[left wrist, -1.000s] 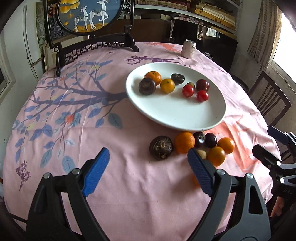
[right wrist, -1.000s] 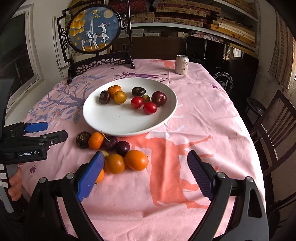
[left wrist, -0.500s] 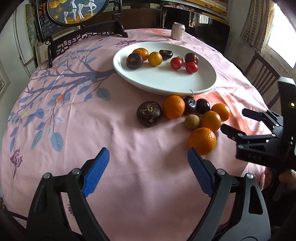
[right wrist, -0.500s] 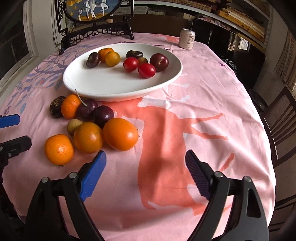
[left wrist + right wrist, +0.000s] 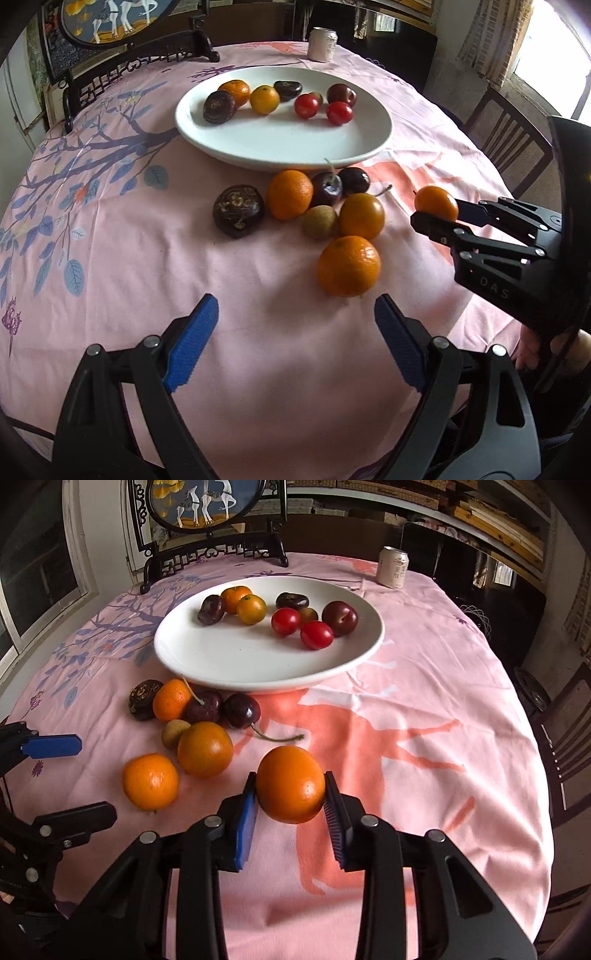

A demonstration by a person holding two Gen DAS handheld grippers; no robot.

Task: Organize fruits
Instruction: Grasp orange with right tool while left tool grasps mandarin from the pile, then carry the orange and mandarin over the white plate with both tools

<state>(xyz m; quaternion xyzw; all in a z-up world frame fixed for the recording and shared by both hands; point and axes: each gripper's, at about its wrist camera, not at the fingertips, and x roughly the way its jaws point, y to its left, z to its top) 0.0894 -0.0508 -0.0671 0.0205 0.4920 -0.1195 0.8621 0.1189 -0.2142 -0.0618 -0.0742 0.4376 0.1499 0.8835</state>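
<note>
A white plate holds several small fruits: oranges, red tomatoes, dark plums. In front of it a loose cluster lies on the pink cloth: oranges, cherries, a dark passion fruit and a small brown fruit. My right gripper is shut on an orange and holds it just above the cloth, right of the cluster; it shows in the left wrist view too. My left gripper is open and empty, near the front of the cluster.
A drink can stands behind the plate. A framed deer picture on a dark carved stand is at the table's back. Wooden chairs stand to the right of the round table.
My right gripper has closed on the rightmost orange of the cluster and lifted it off the cloth. My left gripper has come closer to the fruits, still open.
</note>
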